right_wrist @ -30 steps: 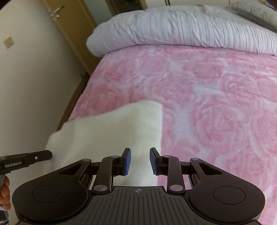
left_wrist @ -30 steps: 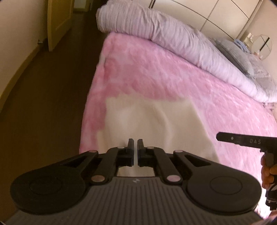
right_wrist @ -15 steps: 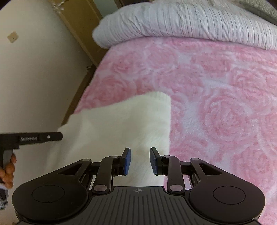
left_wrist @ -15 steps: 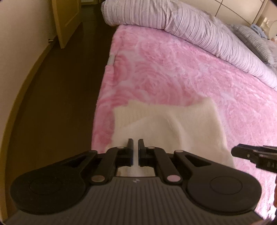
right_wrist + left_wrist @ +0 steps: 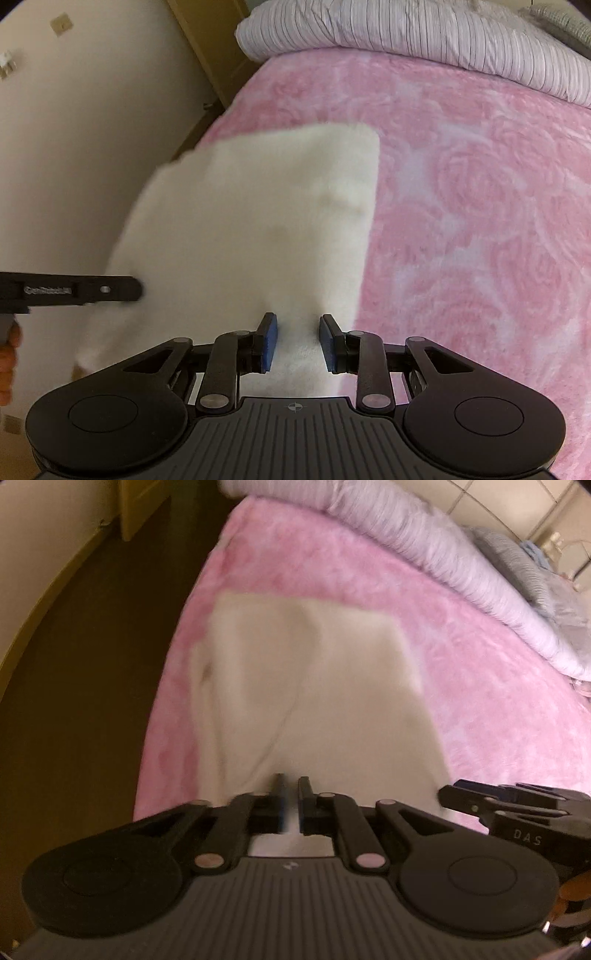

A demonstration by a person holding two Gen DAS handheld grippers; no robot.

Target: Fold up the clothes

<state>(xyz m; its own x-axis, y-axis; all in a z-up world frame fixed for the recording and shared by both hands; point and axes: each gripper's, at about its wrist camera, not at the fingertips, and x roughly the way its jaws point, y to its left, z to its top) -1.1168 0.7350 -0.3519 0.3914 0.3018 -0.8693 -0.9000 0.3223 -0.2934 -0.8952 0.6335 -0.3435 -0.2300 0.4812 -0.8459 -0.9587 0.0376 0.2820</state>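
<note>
My left gripper (image 5: 291, 799) stays pinched on the near edge of the cream garment (image 5: 306, 686), my right gripper (image 5: 297, 343) stays spread, clamping nothing, and the garment now stretches farther across the pink blanket (image 5: 480, 192) than a moment ago.

Fluffy cream garment (image 5: 314, 686) lies blurred across the pink blanket (image 5: 498, 701).

Pink rose-patterned bed (image 5: 480, 206) — a white fluffy garment (image 5: 258, 221) near its edge, striped duvet (image 5: 406, 33) rolled beyond.
</note>
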